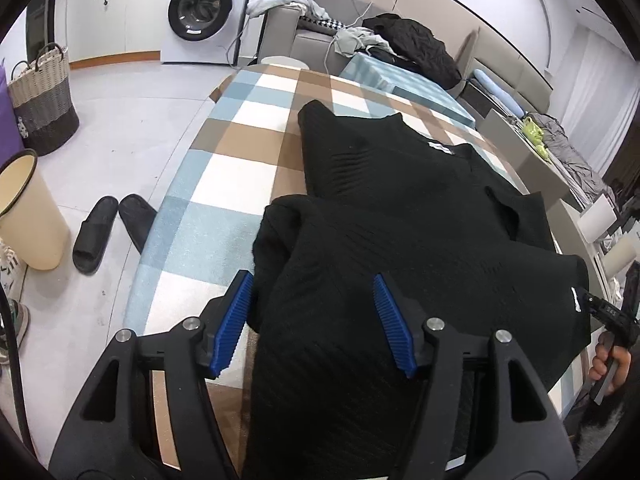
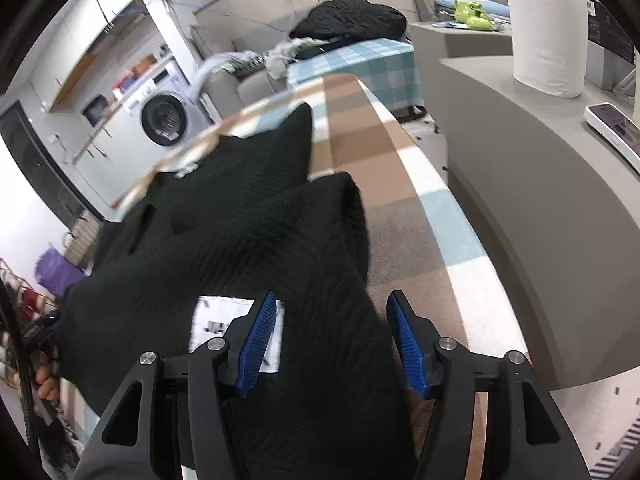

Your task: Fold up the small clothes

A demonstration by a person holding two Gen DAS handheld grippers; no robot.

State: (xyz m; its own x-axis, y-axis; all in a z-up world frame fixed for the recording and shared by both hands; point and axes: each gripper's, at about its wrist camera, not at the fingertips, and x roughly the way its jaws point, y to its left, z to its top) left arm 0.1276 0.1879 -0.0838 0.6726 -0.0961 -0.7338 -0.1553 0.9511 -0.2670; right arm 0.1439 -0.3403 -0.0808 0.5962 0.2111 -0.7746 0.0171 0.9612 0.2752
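washing machine [image 1: 208, 12], grey sofa [image 1: 316, 40], tiled floor [image 1: 128, 128]

One black sweater [image 1: 400, 216] is lying on one checked tabletop [image 1: 224, 184], with two tongs sets hovering at its near edge, the left tongs [image 1: 314, 320] and the right tongs [image 2: 332, 340]. On the floor to the left, two black slippers [image 1: 112, 228], one cream bin [image 1: 28, 212] and one woven basket [image 1: 42, 96] are sitting. Far off, one washing machine [image 1: 204, 12] is standing, and one paper roll [image 2: 548, 32] is resting to the right.
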